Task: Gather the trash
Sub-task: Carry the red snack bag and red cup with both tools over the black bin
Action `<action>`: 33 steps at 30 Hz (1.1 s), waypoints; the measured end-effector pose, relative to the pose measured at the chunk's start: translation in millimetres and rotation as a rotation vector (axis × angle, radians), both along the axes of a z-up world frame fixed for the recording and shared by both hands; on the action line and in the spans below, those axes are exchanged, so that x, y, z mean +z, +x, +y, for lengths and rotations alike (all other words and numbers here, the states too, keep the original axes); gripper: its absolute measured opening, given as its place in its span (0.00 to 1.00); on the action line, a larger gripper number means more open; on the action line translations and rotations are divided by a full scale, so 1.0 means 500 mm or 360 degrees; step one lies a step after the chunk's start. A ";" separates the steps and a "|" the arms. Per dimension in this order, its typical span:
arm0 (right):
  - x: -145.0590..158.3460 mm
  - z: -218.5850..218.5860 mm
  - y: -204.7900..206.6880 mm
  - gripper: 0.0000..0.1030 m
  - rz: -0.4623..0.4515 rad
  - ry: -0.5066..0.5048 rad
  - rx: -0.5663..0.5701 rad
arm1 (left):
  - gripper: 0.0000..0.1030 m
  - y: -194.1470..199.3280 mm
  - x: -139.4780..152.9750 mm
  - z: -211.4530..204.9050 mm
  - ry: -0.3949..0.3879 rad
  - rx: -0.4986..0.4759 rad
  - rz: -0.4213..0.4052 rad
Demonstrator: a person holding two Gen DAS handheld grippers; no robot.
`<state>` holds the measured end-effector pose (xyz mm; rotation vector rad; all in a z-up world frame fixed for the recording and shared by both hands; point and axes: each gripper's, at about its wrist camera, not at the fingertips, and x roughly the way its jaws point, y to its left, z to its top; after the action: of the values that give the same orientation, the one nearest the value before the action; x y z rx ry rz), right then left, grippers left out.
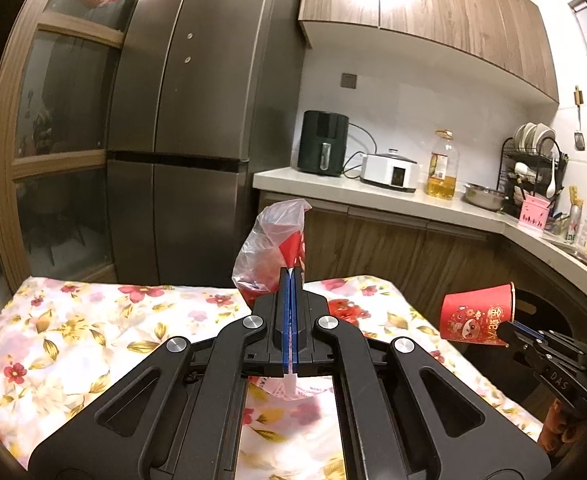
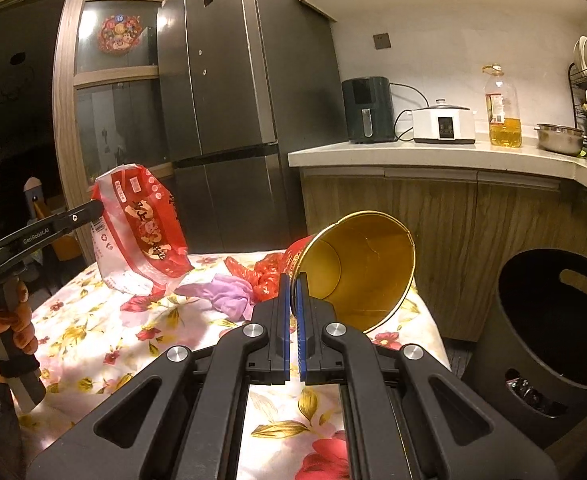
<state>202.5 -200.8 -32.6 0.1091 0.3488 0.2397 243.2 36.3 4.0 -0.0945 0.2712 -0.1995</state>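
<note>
Trash is in both grips: the left gripper (image 1: 291, 280) is clamped on the edge of a crinkly red-and-clear plastic snack bag (image 2: 139, 232), held up above the flower-printed tablecloth (image 2: 105, 328), and the right gripper (image 2: 293, 286) is pinched on the rim of a red paper cup with a gold lining (image 2: 357, 268), tipped on its side with its mouth toward the camera. A round black bin with handle slots (image 2: 549, 320) stands on the floor just right of the table, already holding some dark scraps. More trash lies on the cloth between the two grippers: a crumpled purple wrapper (image 2: 225, 294) and a scrunched red plastic piece (image 2: 267, 276). Risk lies mostly in the thin holds. The bag hangs from one edge of slick film, so a quick swing toward the bin could let it slide out short of the opening. The cup is caught by its rim alone; it may pivot or crumple and fall beside the bin.
</note>
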 end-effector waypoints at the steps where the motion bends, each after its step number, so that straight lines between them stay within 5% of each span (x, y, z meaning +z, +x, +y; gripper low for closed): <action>1: 0.004 -0.004 -0.005 0.04 -0.0007 0.0001 -0.0006 | 0.00 -0.005 0.005 -0.009 0.0007 -0.0013 -0.0007; 17: 0.057 -0.131 -0.086 0.04 -0.0108 -0.0007 -0.0188 | 0.00 -0.042 0.056 -0.247 0.0052 -0.0324 -0.0076; 33: 0.065 -0.353 -0.121 0.04 -0.0102 0.0034 -0.0578 | 0.00 -0.032 0.053 -0.560 -0.0003 -0.0722 -0.0093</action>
<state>142.2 -377.3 0.0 0.1831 0.2571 -0.1122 227.4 -243.7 30.3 -0.0276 0.2315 -0.6521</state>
